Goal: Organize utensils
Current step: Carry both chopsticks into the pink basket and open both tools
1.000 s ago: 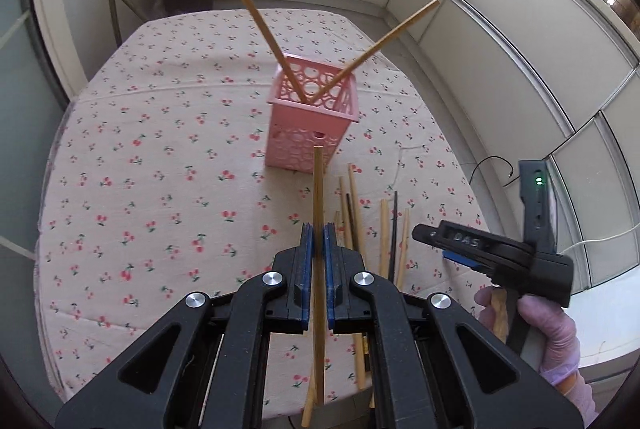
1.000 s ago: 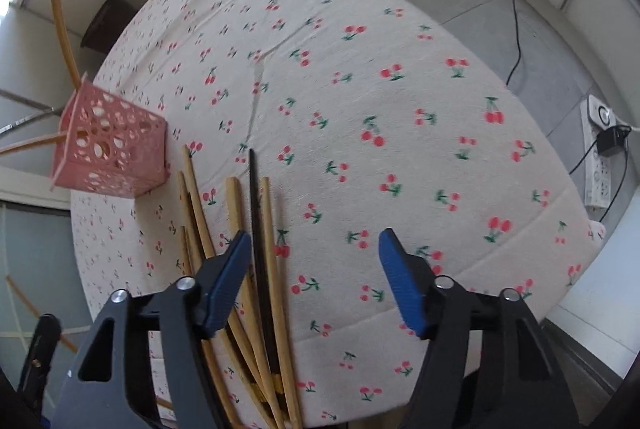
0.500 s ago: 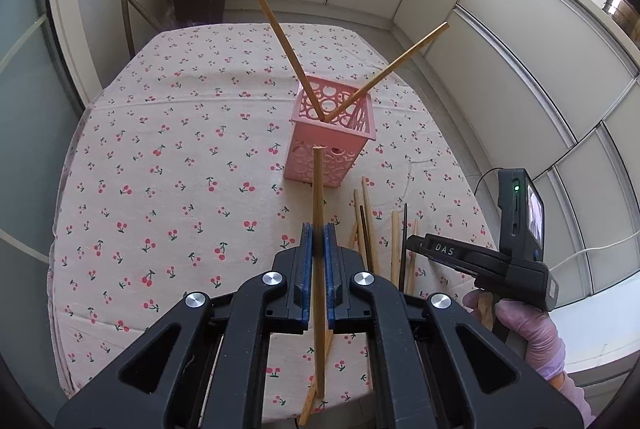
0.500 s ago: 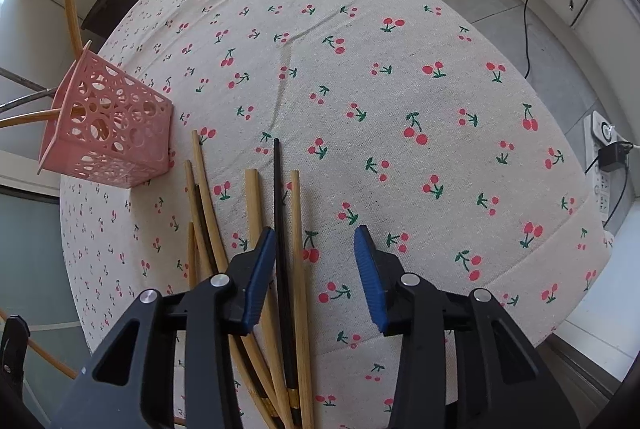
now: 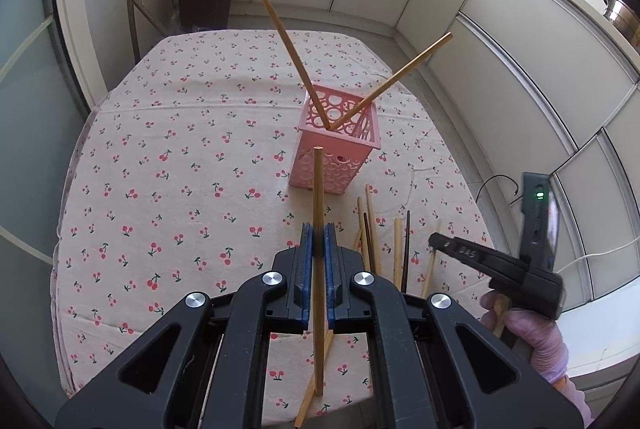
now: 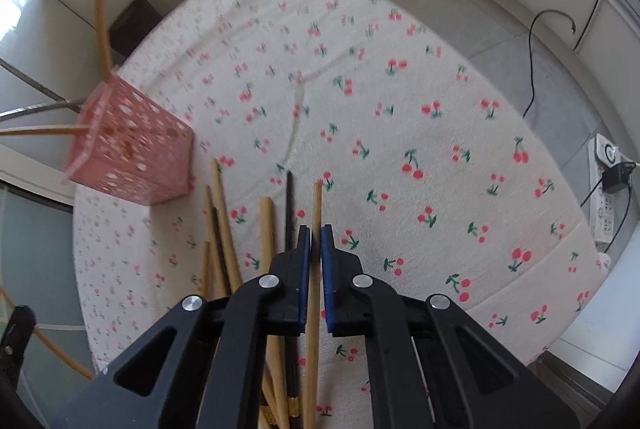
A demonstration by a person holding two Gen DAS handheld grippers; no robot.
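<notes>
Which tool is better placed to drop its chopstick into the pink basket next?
Left, probably. The left tool holds its chopstick lifted, its tip near the basket. The right tool has closed on a chopstick down at the pile on the cloth.

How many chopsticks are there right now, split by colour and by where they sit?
Wooden chopsticks in the pink basket: 2
Wooden chopstick in the left gripper: 1
Wooden chopstick in the right gripper: 1
Loose wooden chopsticks on the tablecloth: 4
Loose dark chopsticks: 2
Total: 10
</notes>
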